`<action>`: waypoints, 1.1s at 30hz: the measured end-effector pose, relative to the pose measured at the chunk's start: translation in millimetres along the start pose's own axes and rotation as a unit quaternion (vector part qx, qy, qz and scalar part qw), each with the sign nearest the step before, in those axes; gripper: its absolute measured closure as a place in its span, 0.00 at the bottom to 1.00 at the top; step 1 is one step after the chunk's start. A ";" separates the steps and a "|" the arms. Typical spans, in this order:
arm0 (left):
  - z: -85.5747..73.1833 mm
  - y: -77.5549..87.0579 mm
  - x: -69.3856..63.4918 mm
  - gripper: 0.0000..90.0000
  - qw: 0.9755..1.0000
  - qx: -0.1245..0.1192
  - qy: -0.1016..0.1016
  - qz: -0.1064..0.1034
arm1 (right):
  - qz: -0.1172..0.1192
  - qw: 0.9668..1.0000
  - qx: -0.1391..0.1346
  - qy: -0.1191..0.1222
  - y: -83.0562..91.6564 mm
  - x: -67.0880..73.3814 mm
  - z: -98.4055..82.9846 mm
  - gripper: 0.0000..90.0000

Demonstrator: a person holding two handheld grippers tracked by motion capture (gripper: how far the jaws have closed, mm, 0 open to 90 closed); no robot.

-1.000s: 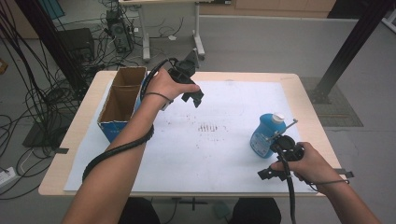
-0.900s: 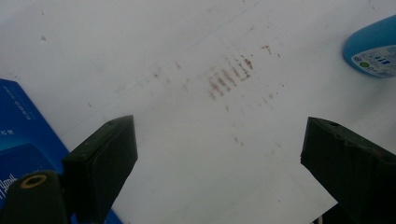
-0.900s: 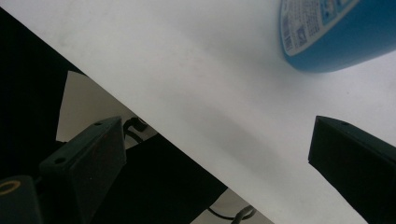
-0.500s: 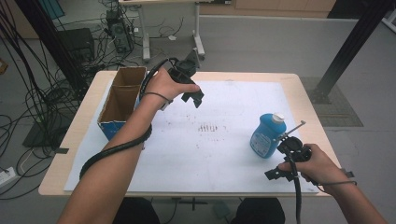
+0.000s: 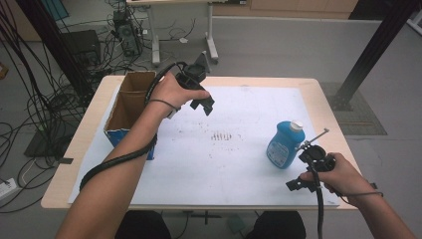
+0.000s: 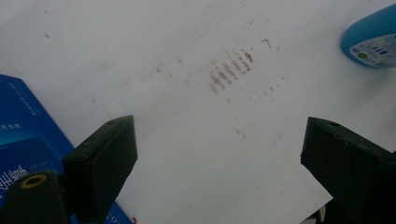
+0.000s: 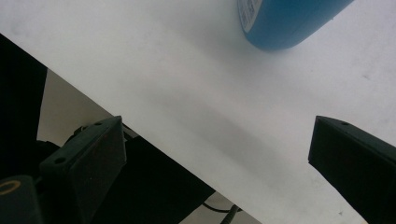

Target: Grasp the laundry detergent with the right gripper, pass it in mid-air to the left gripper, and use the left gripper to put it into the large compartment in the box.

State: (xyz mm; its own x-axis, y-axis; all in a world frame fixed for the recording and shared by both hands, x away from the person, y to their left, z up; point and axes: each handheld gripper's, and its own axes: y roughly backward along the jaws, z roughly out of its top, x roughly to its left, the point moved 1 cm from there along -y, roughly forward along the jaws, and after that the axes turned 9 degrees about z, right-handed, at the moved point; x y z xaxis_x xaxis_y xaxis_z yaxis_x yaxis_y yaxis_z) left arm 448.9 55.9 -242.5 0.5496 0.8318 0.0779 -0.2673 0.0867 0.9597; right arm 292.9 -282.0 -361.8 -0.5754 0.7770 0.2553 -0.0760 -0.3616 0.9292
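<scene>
A blue bottle (image 5: 283,145) with a white cap stands upright on the right part of the white sheet (image 5: 234,164). My right gripper (image 5: 298,183) sits low by the table's front right edge, a little nearer than the bottle, jaws wide apart and empty. In the right gripper view (image 7: 217,154) the bottle's base (image 7: 289,23) lies ahead of the jaws. My left gripper (image 5: 201,105) hangs above the sheet's far left, beside an open cardboard box (image 5: 130,107), also open with nothing held. The left gripper view (image 6: 215,154) shows bare paper between the jaws and the bottle (image 6: 371,39) far off.
The box has blue outer sides (image 6: 18,140) and stands at the table's left edge. Brown smudges (image 5: 222,135) mark the middle of the sheet. Cables trail from both grippers. Around the wooden table (image 5: 328,107) are floor cables and a black post at the right.
My right gripper has drawn back slightly from the bottle toward the front right edge. The left gripper and the bottle have stayed put.
</scene>
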 end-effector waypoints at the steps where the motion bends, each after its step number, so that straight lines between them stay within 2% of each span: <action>1: -0.3 -0.3 0.5 0.12 1.000 0.000 0.001 0.000 | -0.001 1.000 0.000 0.001 -0.3 -0.8 -0.4 0.04; 19: -1.8 -4.8 2.4 0.12 1.000 0.000 0.005 -0.006 | -0.008 1.000 0.010 -0.014 -4.5 -11.3 -8.0 0.04; 33: -1.4 -4.5 -1.8 0.12 1.000 -0.002 -0.001 -0.001 | -0.012 1.000 -0.003 -0.019 -13.7 -23.0 -13.4 0.05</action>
State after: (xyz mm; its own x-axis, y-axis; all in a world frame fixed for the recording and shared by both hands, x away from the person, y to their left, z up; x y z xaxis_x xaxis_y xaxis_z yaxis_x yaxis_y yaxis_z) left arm 448.0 54.8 -247.3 0.5517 0.8306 0.0755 -0.2681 0.0908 0.9591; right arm 296.2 -301.9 -383.9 -0.5416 0.8047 0.2431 -0.0951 -0.3460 0.9334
